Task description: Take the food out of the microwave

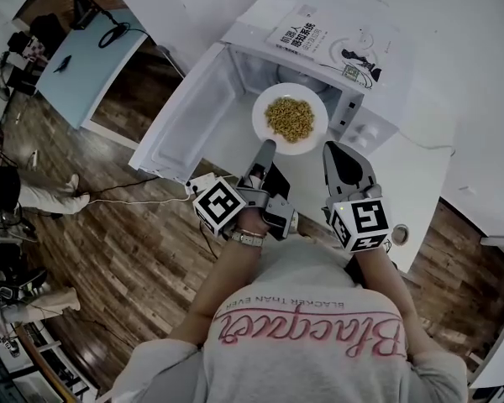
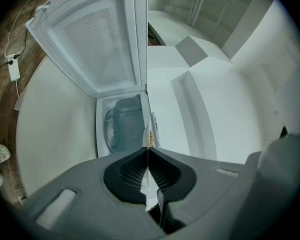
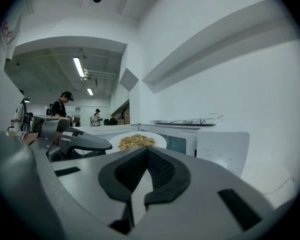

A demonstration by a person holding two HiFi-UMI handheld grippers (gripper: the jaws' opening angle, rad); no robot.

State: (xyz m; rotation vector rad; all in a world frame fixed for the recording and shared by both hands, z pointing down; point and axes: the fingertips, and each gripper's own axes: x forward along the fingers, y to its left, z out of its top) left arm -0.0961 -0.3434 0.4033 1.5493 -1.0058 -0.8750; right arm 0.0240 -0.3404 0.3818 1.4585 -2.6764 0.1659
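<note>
A white plate [image 1: 265,128] heaped with yellowish food [image 1: 289,117] hangs just in front of the open white microwave [image 1: 365,78]. My left gripper [image 1: 266,146] is shut on the plate's near rim. In the left gripper view the plate [image 2: 148,134] shows edge-on as a thin line running into the shut gripper [image 2: 148,151], with the empty microwave cavity [image 2: 121,126] behind. My right gripper [image 1: 340,148] is shut and holds nothing, to the right of the plate. In the right gripper view the plate [image 3: 155,140] sits ahead, with the left gripper [image 3: 75,141] at its left.
The microwave door [image 1: 185,120] swings wide open to the left. A book [image 1: 298,36] and a small cabled device [image 1: 353,70] lie on top of the microwave. The white counter [image 1: 428,175] runs right. People stand far off in the room [image 3: 65,106].
</note>
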